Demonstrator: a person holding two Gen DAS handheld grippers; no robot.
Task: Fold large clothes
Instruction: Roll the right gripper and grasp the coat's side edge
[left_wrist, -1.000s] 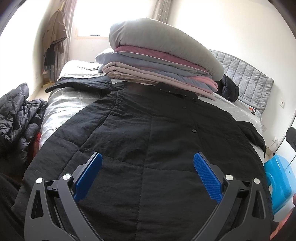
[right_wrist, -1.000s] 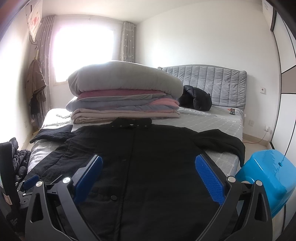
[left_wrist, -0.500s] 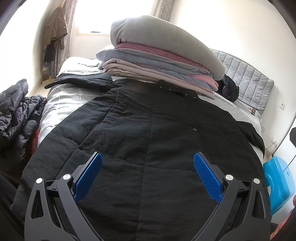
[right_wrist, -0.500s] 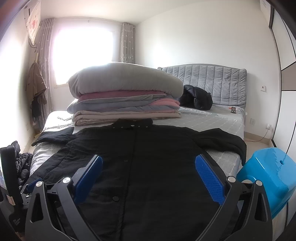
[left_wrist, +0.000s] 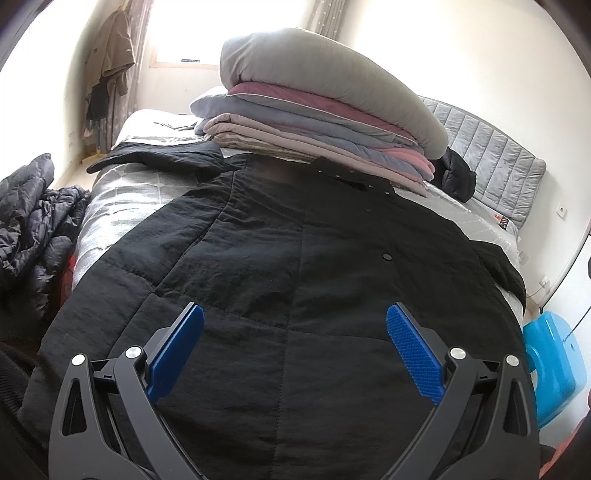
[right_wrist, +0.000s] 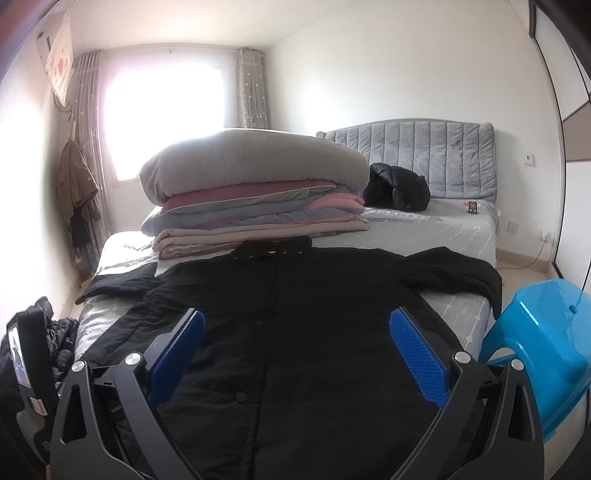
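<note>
- While a long black coat (left_wrist: 295, 280) lies spread flat on the bed (right_wrist: 461, 236), front up, both tools hover above its lower half.
- Left tool (left_wrist: 294, 349) and right tool (right_wrist: 296, 352): released, holding nothing.
- Advice: pinch each sleeve's edge first, folding inward evenly.

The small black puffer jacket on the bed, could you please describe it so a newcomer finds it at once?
Start at the grey padded headboard. Just before it, beside the stack of folded quilts, sits the small black puffer jacket. Unlike the long black coat spread flat, it is bunched and shiny.
</note>
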